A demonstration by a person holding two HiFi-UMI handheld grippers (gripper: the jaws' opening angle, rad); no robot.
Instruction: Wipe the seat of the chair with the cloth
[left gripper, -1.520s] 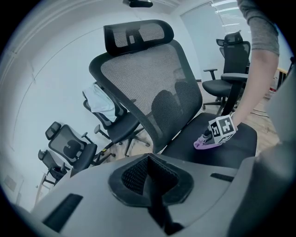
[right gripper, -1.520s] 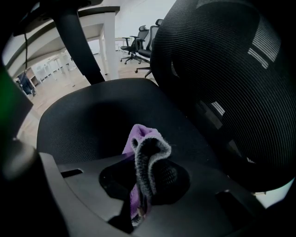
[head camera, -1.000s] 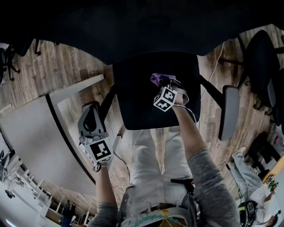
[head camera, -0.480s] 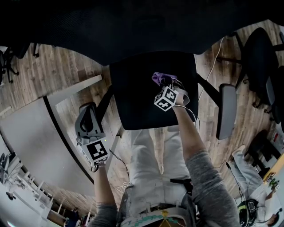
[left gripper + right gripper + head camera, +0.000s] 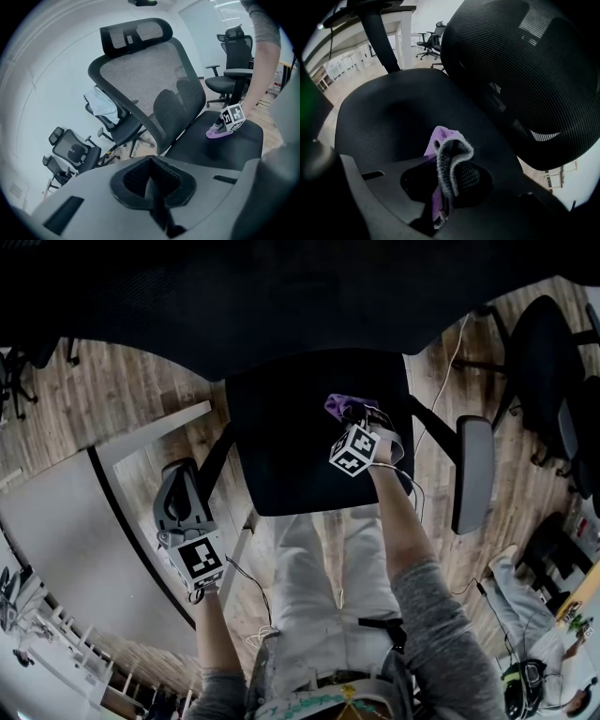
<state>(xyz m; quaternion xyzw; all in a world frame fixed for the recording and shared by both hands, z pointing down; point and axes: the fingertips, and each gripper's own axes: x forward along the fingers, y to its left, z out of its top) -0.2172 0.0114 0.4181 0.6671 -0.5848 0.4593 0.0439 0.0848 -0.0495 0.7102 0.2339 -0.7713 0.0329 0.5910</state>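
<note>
Right gripper: jaws clamped on one purple cloth, its grey-edged fold bunched up between them. The cloth is pressed on the black seat of the chair, towards the rear right, near the mesh backrest.

Left gripper: jaws together, nothing between them. It is held off the seat's left side, over the wood floor, well apart from the cloth.

Count: cloth 1, grippers 2.

Surroundings: one armrest right of the seat, a white desk at left, at least three further office chairs.
</note>
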